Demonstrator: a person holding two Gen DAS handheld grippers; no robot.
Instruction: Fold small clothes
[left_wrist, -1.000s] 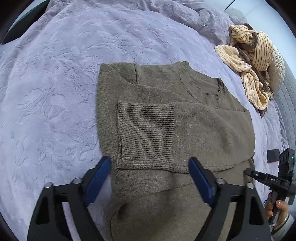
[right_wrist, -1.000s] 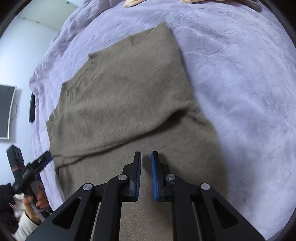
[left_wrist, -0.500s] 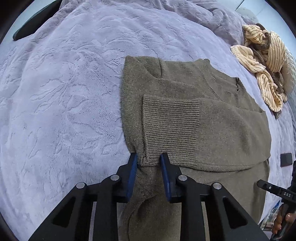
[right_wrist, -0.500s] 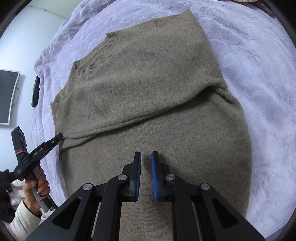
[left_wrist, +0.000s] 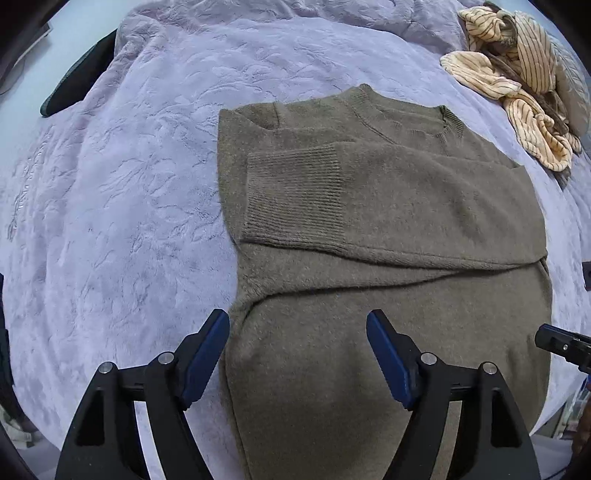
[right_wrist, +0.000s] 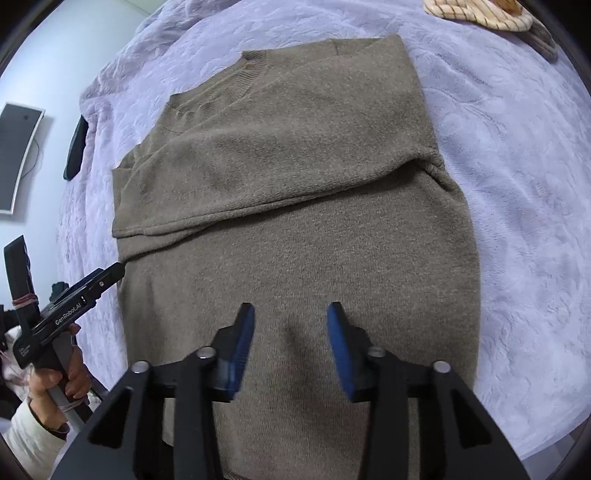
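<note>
— On the lavender bedspread (left_wrist: 110, 206) lies the olive knit sweater (left_wrist: 388, 295), both sleeves folded across its chest, ribbed cuff (left_wrist: 295, 195) at the left.

— And the grippers?

— Left gripper (left_wrist: 298, 332) and right gripper (right_wrist: 291, 326) hover over the near hem, jaws spread, holding nothing.

— How will it handle?

— Soft, thick, floppy, probably grippy. I'd pinch the two near hem corners, catching both layers.

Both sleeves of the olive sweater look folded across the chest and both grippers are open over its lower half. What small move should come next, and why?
Probably lower both open grippers onto the hem corners nearest the cameras: the left gripper and right gripper hover unclosed above the olive sweater, whose cuffed sleeve already lies across the chest, leaving the bottom-to-collar fold.
</note>
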